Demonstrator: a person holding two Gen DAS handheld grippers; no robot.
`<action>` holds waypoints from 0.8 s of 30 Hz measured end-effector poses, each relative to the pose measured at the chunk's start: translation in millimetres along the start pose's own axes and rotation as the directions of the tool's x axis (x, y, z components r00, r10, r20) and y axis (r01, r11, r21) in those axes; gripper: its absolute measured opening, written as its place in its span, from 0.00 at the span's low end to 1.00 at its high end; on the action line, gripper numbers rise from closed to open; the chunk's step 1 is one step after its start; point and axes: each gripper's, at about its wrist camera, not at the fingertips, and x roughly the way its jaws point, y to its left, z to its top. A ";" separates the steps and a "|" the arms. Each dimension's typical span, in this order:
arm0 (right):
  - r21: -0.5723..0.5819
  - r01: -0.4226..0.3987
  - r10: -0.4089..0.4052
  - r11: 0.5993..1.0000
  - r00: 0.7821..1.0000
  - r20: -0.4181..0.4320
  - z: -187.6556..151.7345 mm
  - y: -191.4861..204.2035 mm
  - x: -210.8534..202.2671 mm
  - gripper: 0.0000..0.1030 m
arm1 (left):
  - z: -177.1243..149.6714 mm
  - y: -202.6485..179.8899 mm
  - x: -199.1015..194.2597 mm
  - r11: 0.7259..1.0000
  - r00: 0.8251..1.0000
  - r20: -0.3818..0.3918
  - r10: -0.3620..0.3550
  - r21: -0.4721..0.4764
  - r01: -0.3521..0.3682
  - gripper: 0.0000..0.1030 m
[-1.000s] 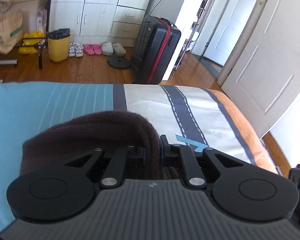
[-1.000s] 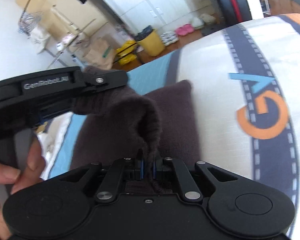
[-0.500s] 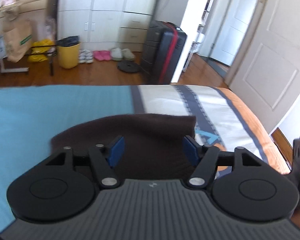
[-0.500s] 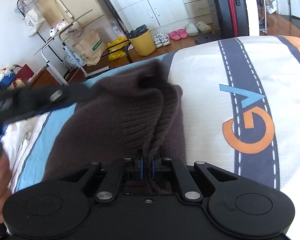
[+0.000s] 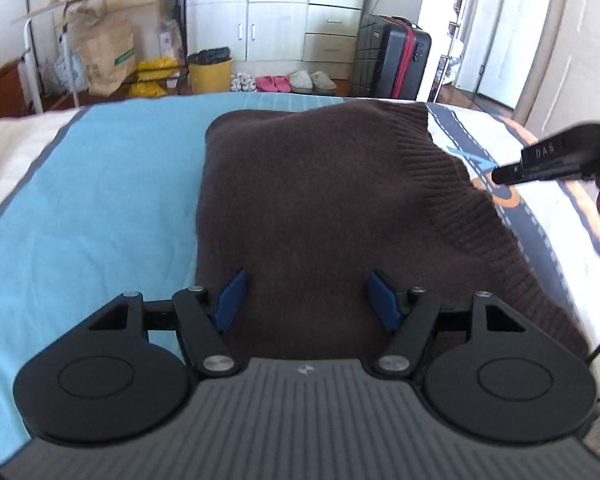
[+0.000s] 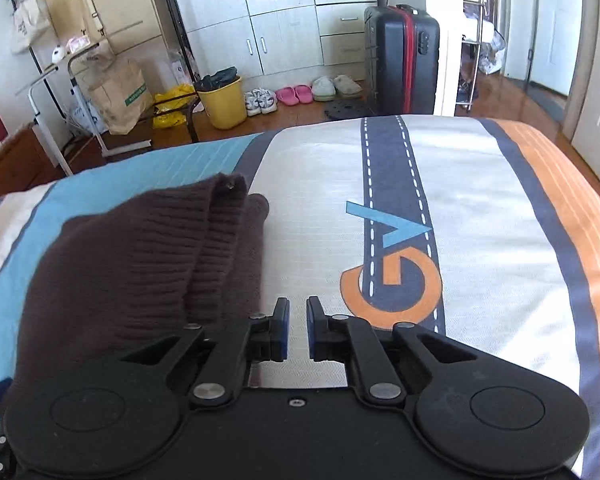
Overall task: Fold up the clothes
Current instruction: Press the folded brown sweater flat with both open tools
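2 grippers: we hold 1 in each hand above a bed; both are let go of the cloth
Sweater: 1 dark brown knitted sweater [image 5: 324,200] lies folded on the bedspread [image 5: 100,208], across the line where the blue panel meets the white one; the ribbed hem [image 5: 472,216] runs down its right edge
Left gripper: our left gripper [image 5: 306,300] hovers over the near part of the sweater, fingers spread wide, nothing pinched between the blue pads
Right gripper: our right gripper [image 6: 298,330] sits just beside the sweater's right edge, over bare white bedspread; its jaws are opening, the gap is narrow, and no cloth is between them
Done: we judge 1 fold laid down, since doubled ribbed layers [image 6: 220,240] show stacked at the right edge and the piece reads as a compact block
Left: we judge the hem edge sits uneven and may want squaring; whether another fold is needed, or more clothes wait, we cannot tell
Writing on bedspread: large letters "GV" [image 6: 392,264] in orange and blue, printed over a dark road stripe with white dashes
Writing on gripper: pale letters on the right gripper's finger [image 5: 548,152], blurred, unreadable
Other labels: a brown paper bag [image 6: 116,96] carries a green strip; its text is too small to read
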 end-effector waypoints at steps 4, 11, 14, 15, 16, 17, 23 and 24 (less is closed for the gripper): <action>0.141 -0.175 0.181 0.974 0.983 -0.026 -1.8 -11.5 -3.0 0.38 | 4.1 0.6 -9.0 1.000 0.999 -0.022 -0.024 -0.019 0.023 0.65; -0.129 -0.311 0.287 0.942 0.942 -0.177 -25.7 46.6 -8.1 0.38 | -7.4 -5.0 -30.2 0.994 0.993 -0.029 -0.111 -0.026 0.111 0.65; -0.368 -0.117 0.052 0.922 0.982 -0.182 -44.0 71.2 0.5 0.48 | -9.5 4.1 -34.3 0.997 0.996 -0.071 -0.060 -0.057 0.056 0.65; -0.360 -0.099 0.035 0.927 0.983 -0.181 -43.7 69.1 -0.7 0.50 | -8.4 8.2 -36.0 0.998 0.996 -0.087 -0.016 -0.064 0.011 0.65; -0.326 -0.105 0.044 0.940 0.981 -0.190 -40.6 63.9 -3.2 0.50 | -7.2 12.8 -37.9 0.997 0.995 -0.100 0.023 -0.071 -0.031 0.65; -0.291 -0.113 0.056 0.950 0.979 -0.196 -37.5 58.2 -5.8 0.50 | -5.6 20.4 -41.7 0.996 0.996 -0.087 0.031 -0.086 -0.038 0.65; -0.123 -0.157 0.132 0.980 0.972 -0.192 -29.3 16.5 -19.5 0.54 | -14.4 75.2 -50.8 0.906 0.982 -0.025 -0.188 -0.389 0.164 0.66; -0.095 -0.171 0.151 0.981 0.970 -0.190 -27.7 9.4 -19.8 0.54 | -19.9 78.0 -50.2 0.898 0.980 -0.028 -0.196 -0.406 0.168 0.66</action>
